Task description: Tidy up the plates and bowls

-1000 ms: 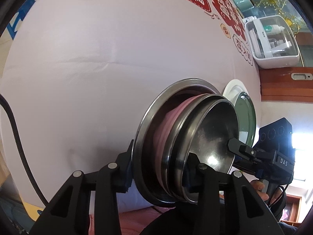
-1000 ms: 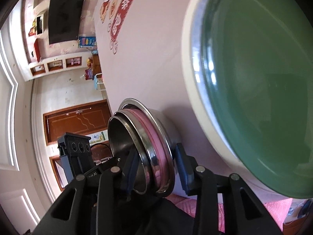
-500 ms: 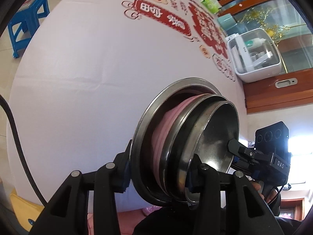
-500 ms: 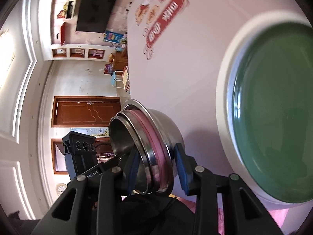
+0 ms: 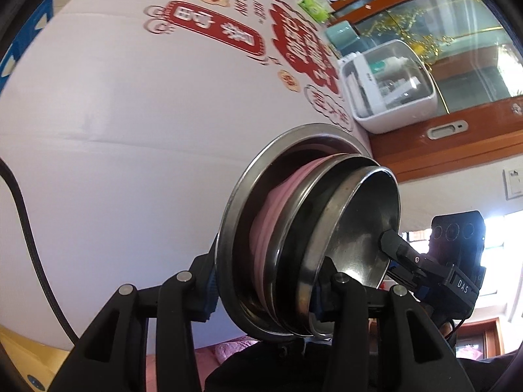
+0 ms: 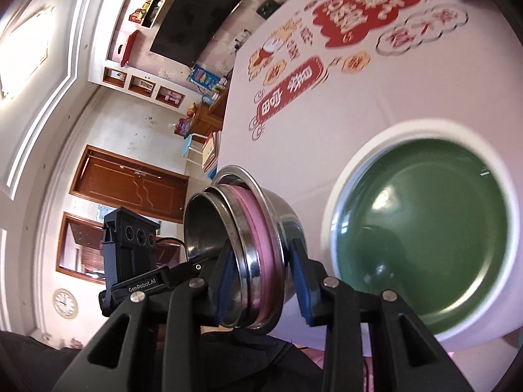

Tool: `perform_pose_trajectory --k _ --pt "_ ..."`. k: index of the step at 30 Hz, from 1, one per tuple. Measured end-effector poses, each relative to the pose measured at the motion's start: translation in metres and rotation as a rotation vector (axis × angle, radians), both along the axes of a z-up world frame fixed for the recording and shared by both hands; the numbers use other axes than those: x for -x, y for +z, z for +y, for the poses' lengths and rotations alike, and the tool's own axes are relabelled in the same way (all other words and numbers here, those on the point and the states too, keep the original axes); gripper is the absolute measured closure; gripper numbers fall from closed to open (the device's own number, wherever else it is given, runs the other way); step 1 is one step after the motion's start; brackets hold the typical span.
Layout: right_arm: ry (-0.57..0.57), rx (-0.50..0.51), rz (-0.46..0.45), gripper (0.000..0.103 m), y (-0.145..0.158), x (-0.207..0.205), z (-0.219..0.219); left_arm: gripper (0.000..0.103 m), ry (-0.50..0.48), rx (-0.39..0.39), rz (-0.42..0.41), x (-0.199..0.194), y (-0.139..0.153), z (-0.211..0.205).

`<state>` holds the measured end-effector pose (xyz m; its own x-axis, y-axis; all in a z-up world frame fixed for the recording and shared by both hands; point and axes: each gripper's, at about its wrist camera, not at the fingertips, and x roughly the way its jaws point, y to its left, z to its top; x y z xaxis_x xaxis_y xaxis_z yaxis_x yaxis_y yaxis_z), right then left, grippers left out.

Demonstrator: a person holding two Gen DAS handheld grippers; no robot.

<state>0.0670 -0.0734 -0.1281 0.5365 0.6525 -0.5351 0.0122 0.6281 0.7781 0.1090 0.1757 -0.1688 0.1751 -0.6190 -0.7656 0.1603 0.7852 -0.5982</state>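
Both tongs, left [image 5: 261, 289] and right [image 6: 261, 289], clamp the nested steel-and-pink bowl stack [image 5: 304, 245]; only the right view shows the green plate [image 6: 421, 251] beside it.

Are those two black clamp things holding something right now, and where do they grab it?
Yes. Both tools, left and right, clamp the same nested stack of bowls by its rim, on opposite sides of the stack.
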Motion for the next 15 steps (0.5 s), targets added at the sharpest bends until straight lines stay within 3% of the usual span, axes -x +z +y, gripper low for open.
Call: perform_pose_trajectory --k 6,15 --pt "-0.032 0.065 -0.020 0.070 0.007 0.013 -0.030 0.063 -0.059 0.011 0.010 0.000 -0.004 -0.043" --pt "-0.069 0.066 0.029 0.070 -0.006 0.023 -0.080 0.062 -0.131 -0.011 0.052 -0.007 -0.016 -0.104"
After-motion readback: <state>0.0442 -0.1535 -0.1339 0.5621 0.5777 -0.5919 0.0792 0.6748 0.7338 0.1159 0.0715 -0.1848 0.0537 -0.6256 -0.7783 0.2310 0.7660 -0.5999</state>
